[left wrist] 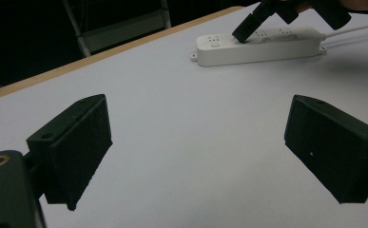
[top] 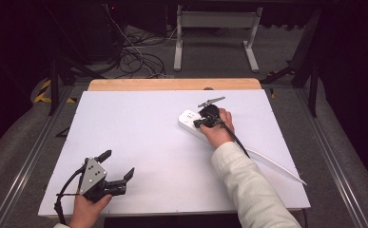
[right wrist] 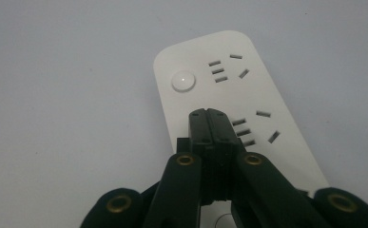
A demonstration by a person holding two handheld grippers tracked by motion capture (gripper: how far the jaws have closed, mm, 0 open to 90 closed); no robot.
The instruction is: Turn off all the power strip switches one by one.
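A white power strip (top: 189, 119) lies on the white table top, right of centre, its white cable (top: 276, 166) running off to the right. In the right gripper view the strip (right wrist: 210, 90) shows a round button (right wrist: 183, 80) and socket slots. My right gripper (right wrist: 209, 115) is shut, jaws pressed together with nothing between them, its tips over the strip just short of the button. From the left gripper view, that gripper (left wrist: 244, 32) points down at the strip (left wrist: 257, 45). My left gripper (top: 117, 165) rests open near the front left edge, empty.
The white sheet (top: 139, 142) covers the table, with a wooden edge (top: 172, 84) at the back. Beyond it, a white frame (top: 215, 33) and tangled cables (top: 134, 57) sit on the floor. Metal rails run along both sides.
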